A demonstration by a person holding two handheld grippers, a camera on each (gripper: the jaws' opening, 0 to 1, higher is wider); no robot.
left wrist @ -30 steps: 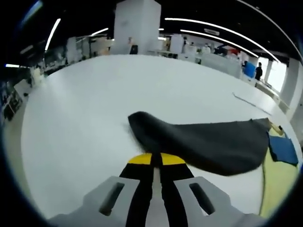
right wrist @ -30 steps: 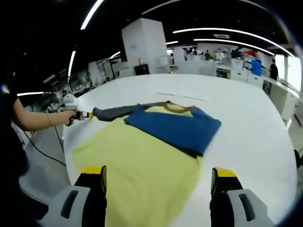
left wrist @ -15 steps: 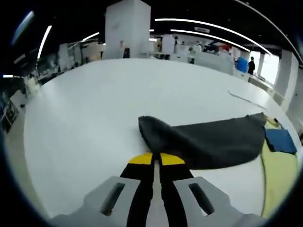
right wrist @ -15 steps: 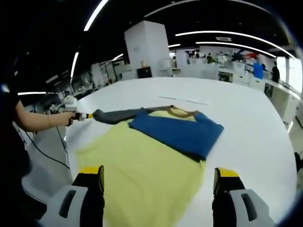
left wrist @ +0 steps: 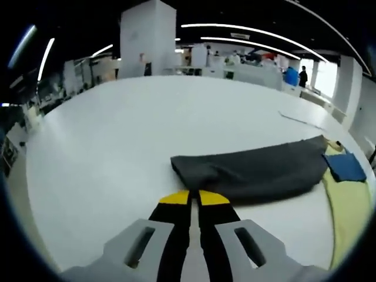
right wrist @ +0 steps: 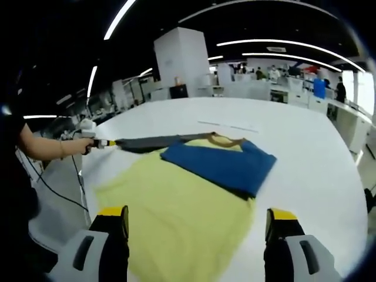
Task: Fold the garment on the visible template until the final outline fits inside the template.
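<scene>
We are seeing left gripper (left wrist: pixel 194 198), jaws pressed together, pinching cuff of dark grey sleeve (left wrist: pixel 252 173); sleeve lying flat on white table (left wrist: pixel 106 129), stretching toward 2 o'clock. In right gripper view, right gripper (right wrist: pixel 197 220) hovering with jaws spread wide, holding nothing; yellow garment (right wrist: pixel 176 211) with folded blue part (right wrist: pixel 220 164) lying ahead at 12 o'clock.

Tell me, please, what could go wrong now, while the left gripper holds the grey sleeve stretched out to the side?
1. The left gripper is shut on the grey sleeve, which lies beyond the yellow template; released here, it would probably stay outside the outline.
2. The right gripper is open and holds nothing, so pulling further might drag the folded blue body out of place.
</scene>
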